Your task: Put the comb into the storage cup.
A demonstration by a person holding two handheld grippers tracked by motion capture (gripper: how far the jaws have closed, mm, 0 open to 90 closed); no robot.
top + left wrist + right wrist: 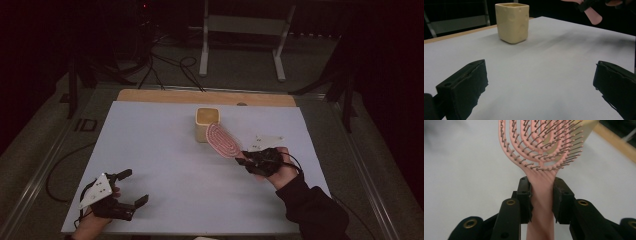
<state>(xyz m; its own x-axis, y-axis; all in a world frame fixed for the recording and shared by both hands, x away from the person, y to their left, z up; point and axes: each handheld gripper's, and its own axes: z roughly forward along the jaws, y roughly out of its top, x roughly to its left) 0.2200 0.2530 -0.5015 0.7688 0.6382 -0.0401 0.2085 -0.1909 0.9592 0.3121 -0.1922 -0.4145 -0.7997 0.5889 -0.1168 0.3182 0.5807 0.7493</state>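
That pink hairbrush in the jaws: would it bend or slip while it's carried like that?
Probably stiff: the pink hairbrush sticks straight out from the right gripper without drooping. It looks light, since its head is open loops with thin bristles. It might twist or slide a little, because the jaws pinch only the narrow, smooth handle neck.

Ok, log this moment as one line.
right gripper: shut on brush handle | brush: lifted, head beside cup | left gripper: open, idle near front edge of table
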